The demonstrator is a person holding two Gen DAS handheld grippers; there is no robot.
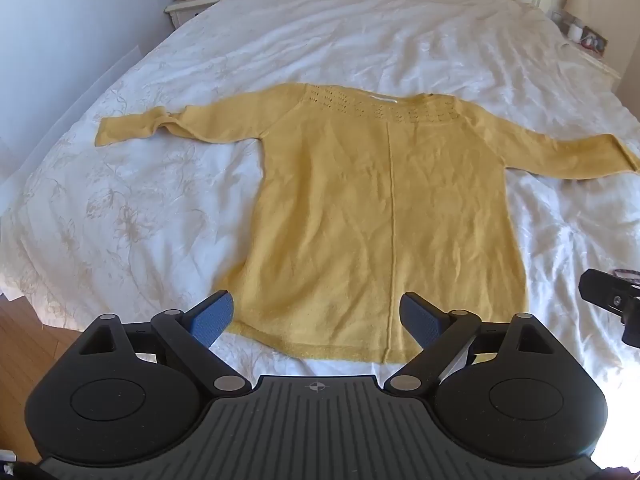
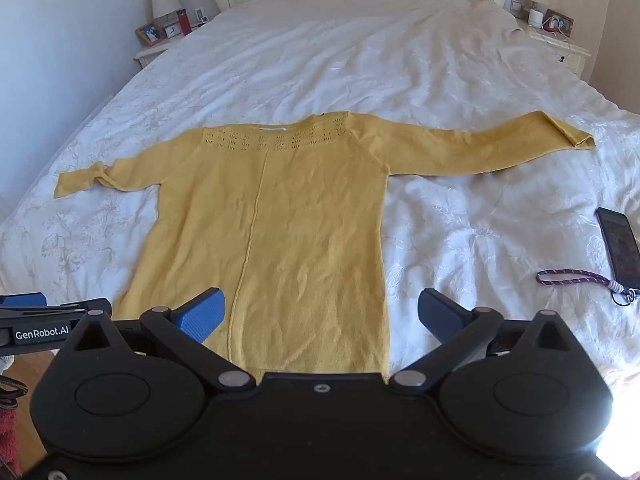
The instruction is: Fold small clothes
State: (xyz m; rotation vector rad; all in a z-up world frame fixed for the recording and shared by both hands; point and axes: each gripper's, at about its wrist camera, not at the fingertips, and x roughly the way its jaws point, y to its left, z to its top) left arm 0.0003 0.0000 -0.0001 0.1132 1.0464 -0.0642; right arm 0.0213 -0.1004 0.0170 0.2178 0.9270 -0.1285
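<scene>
The yellow knit sweater point(image 1: 384, 216) lies flat on the white bedspread point(image 1: 160, 208), hem nearest both grippers, neckline far, long axis running straight away. The left gripper point(image 1: 316, 320) and right gripper point(image 2: 318, 316) both hang spread wide and empty above the hem. The left sleeve's cuff point(image 1: 128, 130) seems twisted. Neither gripper looks clearly nearer.

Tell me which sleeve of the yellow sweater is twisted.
The left sleeve on the yellow sweater: twisted near its cuff. The right sleeve lies straight.
</scene>
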